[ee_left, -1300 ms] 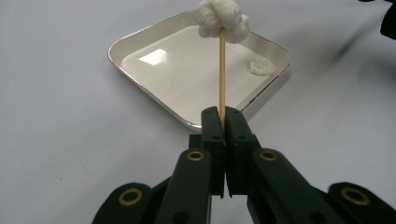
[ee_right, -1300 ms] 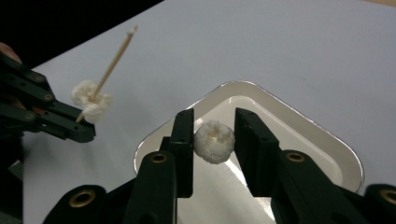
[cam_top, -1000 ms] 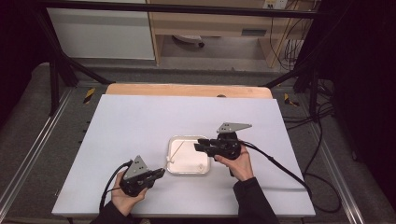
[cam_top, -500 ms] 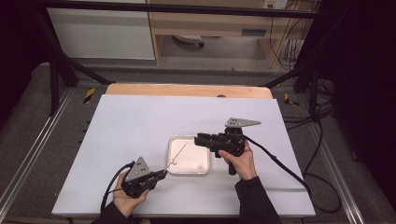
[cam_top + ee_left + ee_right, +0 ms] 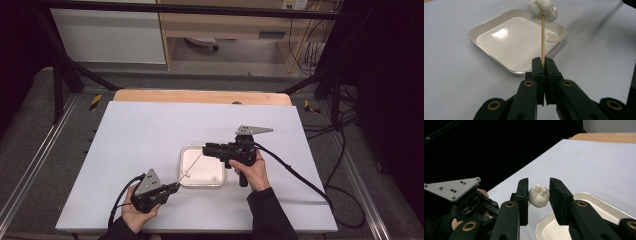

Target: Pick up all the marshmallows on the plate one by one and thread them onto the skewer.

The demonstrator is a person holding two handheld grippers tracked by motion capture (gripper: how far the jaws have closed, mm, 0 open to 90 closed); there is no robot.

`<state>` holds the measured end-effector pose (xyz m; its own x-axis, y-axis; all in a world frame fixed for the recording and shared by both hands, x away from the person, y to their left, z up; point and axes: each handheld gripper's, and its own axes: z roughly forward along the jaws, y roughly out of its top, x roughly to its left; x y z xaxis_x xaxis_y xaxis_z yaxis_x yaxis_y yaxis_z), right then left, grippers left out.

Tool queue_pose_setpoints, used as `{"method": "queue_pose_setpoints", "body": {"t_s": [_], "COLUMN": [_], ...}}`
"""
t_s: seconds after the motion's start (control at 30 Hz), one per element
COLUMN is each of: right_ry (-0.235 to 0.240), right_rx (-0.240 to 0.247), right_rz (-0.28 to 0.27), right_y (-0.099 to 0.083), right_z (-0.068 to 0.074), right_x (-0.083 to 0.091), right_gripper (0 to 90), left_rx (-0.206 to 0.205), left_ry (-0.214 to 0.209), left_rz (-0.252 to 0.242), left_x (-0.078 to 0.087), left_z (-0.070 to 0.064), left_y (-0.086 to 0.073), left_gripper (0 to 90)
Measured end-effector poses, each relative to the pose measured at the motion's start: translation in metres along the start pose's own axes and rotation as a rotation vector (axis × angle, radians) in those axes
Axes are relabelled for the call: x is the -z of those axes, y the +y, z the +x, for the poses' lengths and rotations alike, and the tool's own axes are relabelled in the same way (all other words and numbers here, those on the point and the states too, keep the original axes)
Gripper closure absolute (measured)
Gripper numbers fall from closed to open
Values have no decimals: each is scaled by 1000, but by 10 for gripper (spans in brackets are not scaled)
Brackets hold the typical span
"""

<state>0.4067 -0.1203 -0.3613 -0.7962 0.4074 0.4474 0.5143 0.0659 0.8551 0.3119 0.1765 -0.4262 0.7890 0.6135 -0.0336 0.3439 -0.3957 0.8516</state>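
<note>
My left gripper (image 5: 174,186) (image 5: 543,61) is shut on a thin wooden skewer (image 5: 542,37) that carries a white fluffy ball (image 5: 541,8) (image 5: 186,175) at its tip. The ball hangs over the near left rim of a white square tray (image 5: 220,184) (image 5: 499,63). A small white lump (image 5: 552,37) (image 5: 215,177) lies in the tray. My right gripper (image 5: 206,148) (image 5: 538,182) stands open above the tray's far side and points left. In the right gripper view the ball (image 5: 538,195) shows through the gap between its jaws, and the left gripper view shows no jaw around it.
The tray sits near the middle of a white tabletop (image 5: 150,135) with a wooden strip (image 5: 200,96) along the far edge. Cables (image 5: 295,172) trail off to the right. Metal frame rails run down both sides.
My right gripper has shifted slightly toward the far side and to the left above the tray. The left gripper and its skewer have barely moved.
</note>
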Motion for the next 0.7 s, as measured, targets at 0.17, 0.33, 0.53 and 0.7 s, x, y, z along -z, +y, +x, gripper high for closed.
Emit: {"method": "queue_pose_setpoints", "body": {"t_s": [0.17,0.33,0.53,0.7], "right_ry": [15,26,51,57], "right_rx": [-11,-19,-31,-27], "right_rz": [7,20,42,56], "right_y": [-2,-5,-8,-12], "right_z": [-1,-2,-1,-1], "right_x": [-3,-7,-9,-12], "right_gripper": [704,711,726,742], "left_rx": [0,-4,-19,-27], "left_ry": [-1,-3,-6,-5], "left_rz": [-3,-2,8,18], "left_x": [0,0,-1,-2], "left_z": [-1,-1,-1,-2], "left_y": [0,0,0,-1], "left_gripper": [880,881,881,883]}}
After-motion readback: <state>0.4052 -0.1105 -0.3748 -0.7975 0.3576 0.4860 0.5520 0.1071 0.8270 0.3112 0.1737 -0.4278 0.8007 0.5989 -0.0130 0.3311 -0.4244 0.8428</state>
